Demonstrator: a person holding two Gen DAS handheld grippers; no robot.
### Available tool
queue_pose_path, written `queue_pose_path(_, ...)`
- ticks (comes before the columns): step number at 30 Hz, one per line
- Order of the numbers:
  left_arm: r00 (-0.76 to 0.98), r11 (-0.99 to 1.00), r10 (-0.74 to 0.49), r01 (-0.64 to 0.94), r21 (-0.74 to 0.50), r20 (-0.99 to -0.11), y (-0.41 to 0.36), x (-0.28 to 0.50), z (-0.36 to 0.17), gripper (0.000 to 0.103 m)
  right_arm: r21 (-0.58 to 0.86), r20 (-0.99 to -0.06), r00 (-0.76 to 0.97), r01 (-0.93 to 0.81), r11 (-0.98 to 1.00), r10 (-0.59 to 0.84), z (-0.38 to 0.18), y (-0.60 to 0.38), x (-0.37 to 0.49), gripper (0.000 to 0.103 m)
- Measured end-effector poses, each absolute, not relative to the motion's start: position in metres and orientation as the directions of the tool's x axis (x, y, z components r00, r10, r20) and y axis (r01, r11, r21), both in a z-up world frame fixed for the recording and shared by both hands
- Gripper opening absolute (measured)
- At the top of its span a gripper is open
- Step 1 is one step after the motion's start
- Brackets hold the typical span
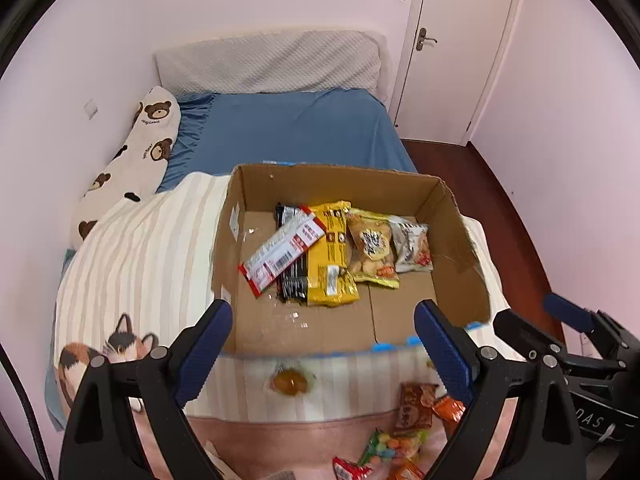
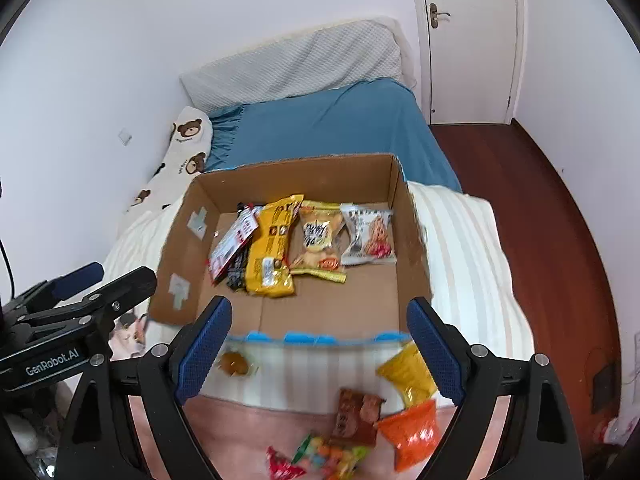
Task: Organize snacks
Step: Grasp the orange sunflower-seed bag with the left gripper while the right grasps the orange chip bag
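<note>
An open cardboard box (image 1: 456,280) (image 2: 176,248) sits on the bed. It holds a red-and-white packet (image 1: 280,254), a black packet, a yellow packet (image 1: 330,256) (image 2: 272,252), a cracker bag (image 1: 370,246) (image 2: 318,240) and a grey bag (image 1: 412,248) (image 2: 368,236). Loose snacks lie in front of the box: an amber candy (image 1: 290,384) (image 2: 234,362), a brown packet (image 1: 414,406) (image 2: 356,416), an orange bag (image 2: 412,432), a yellow bag (image 2: 408,376) and a colourful candy bag (image 2: 328,456). My left gripper (image 1: 322,352) is open and empty above them. My right gripper (image 2: 318,350) is open and empty too.
The box rests on a striped blanket (image 1: 132,264) with a cat print. Behind it lie a blue sheet (image 1: 288,132), a bear-print pillow (image 1: 132,160) and a grey headboard cushion. A white door (image 1: 460,40) and dark wooden floor (image 2: 520,208) are to the right.
</note>
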State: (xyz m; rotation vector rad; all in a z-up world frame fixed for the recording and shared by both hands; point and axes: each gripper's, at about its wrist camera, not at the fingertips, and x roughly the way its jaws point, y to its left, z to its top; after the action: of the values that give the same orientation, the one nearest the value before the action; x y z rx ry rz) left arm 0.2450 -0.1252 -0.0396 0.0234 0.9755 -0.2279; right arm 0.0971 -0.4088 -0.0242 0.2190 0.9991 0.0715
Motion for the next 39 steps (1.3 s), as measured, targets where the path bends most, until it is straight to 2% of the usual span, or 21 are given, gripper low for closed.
queue_pose_path(5,0.504,0.972,-0.196,0.212,-0.099,-0.841,-0.124,0.208,-0.054,0.093,0.269,-0.847,0.489,0.060,0.961,0.207,-0.037,-0.415,0.060,0.091)
queue_pose_path(8,0.411,0.965,-0.195,0.243,-0.099,-0.891,-0.131,0.188,-0.089,0.093,0.285,-0.876,0.427,0.089,0.954,0.222,-0.058,-0.425,0.039,0.091)
queue_pose_path(12,0.221,0.962,-0.154,0.255,-0.095,-0.963,-0.141,0.162,-0.163,0.093,0.284,-0.921,0.320,0.156,0.946,0.223,-0.101,-0.444,0.011,0.091)
queue_pose_path(17,0.027,0.966,-0.117,0.235,-0.108,-0.993,-0.150,0.134,-0.236,0.093,0.261,-0.956,0.199,0.232,0.937,0.217,-0.153,-0.467,-0.012,0.091)
queue_pose_path(19,0.004,0.961,-0.116,0.254,-0.111,-0.993,-0.158,0.122,-0.250,0.093,0.247,-0.963,0.169,0.246,0.937,0.209,-0.168,-0.476,-0.017,0.091)
queue_pose_path(23,-0.008,0.878,-0.112,0.467,-0.102,-0.994,-0.198,0.094,-0.254,0.093,0.237,-0.970,0.119,0.263,0.935,0.212,-0.184,-0.493,-0.024,0.091)
queue_pose_path(26,-0.009,0.730,-0.025,0.683,-0.025,-1.000,-0.239,0.061,-0.266,0.093,0.210,-0.977,0.101,0.261,0.942,0.190,-0.188,-0.505,-0.028,0.091)
queue_pose_path(31,-0.039,0.592,0.092,0.805,0.023,-0.995,-0.276,0.029,-0.316,0.093,0.172,-0.985,0.064,0.261,0.950,0.161,-0.197,-0.520,-0.034,0.091)
queue_pose_path(33,-0.033,0.597,0.088,0.802,0.026,-0.996,-0.282,0.026,-0.326,0.083,0.166,-0.986,0.057,0.258,0.952,0.156,-0.199,-0.521,-0.033,0.091)
queue_pose_path(34,-0.040,0.615,0.080,0.789,0.017,-0.996,-0.281,0.028,-0.327,0.072,0.163,-0.987,0.056,0.257,0.952,0.153,-0.200,-0.522,-0.032,0.091)
queue_pose_path(36,-0.055,0.686,0.061,0.727,0.002,-0.997,-0.275,0.039,-0.327,0.068,0.156,-0.988,0.053,0.243,0.957,0.148,-0.204,-0.523,-0.026,0.091)
queue_pose_path(39,-0.086,0.839,0.022,0.543,-0.029,-0.996,-0.244,0.074,-0.324,0.065,0.135,-0.991,0.049,0.211,0.968,0.128,-0.212,-0.516,-0.012,0.091)
